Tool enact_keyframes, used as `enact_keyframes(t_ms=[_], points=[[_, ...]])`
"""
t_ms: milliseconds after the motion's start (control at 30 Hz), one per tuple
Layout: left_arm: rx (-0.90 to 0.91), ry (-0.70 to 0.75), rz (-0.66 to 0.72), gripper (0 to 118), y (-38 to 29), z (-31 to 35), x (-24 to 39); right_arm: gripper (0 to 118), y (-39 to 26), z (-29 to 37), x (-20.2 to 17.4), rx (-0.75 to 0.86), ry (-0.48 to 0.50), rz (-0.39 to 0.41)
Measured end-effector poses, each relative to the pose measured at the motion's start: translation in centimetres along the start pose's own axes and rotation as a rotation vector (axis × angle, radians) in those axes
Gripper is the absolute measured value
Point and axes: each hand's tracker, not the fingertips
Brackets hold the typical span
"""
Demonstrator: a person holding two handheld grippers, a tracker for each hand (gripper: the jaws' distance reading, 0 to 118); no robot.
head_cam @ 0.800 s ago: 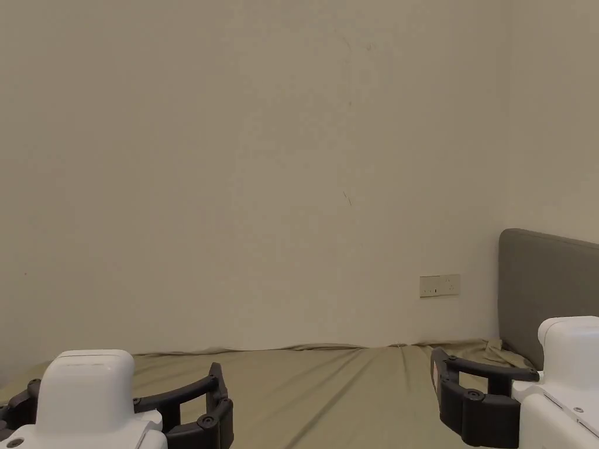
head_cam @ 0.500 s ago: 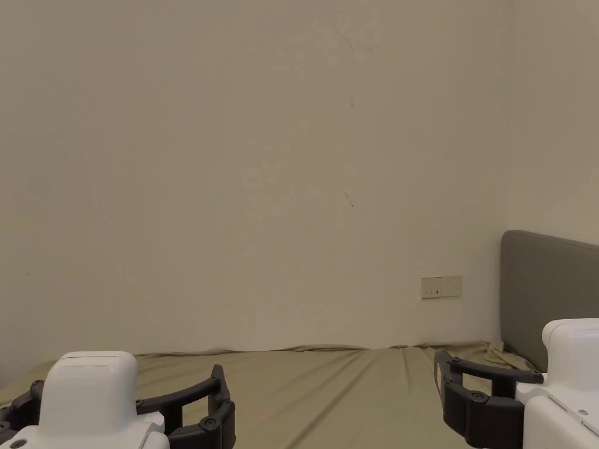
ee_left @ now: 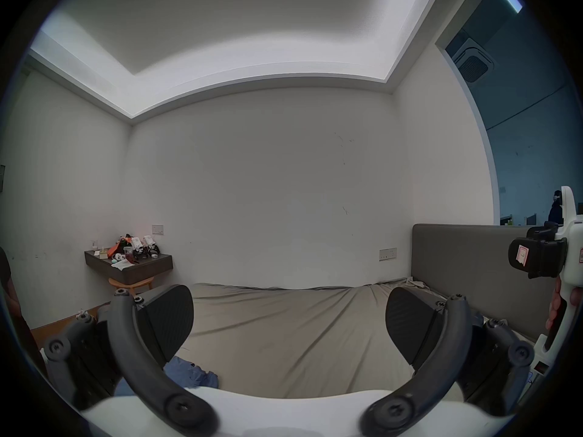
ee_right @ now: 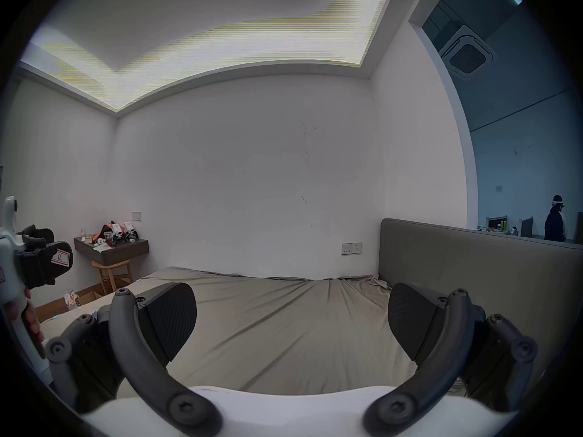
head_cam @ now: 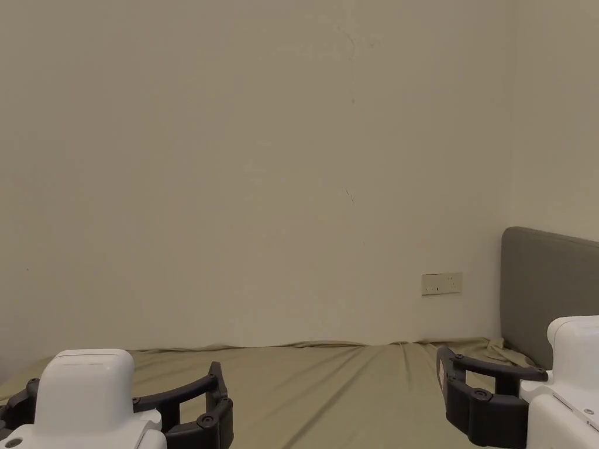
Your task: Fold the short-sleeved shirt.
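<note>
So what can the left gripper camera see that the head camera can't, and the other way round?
Left gripper view: a crumpled blue cloth low beside one jaw, a cluttered wall shelf, the ceiling, and a hand holding the right gripper. Head view: the left gripper seen from behind, with its white casing on top. Both: the olive bed sheet, grey headboard, wall socket and the right gripper.

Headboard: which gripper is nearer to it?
Right. The right gripper is beside the grey headboard at the bed's right end; the left gripper is across the bed from it.
</note>
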Motion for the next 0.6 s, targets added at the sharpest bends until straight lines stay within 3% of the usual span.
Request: enact_keyframes(t_ms=[600], points=[[-0.014, -0.003, 0.007, 118, -0.13, 0.05, 0.03, 118, -0.08, 0.23, 0.05, 0.002, -0.008, 0.003]])
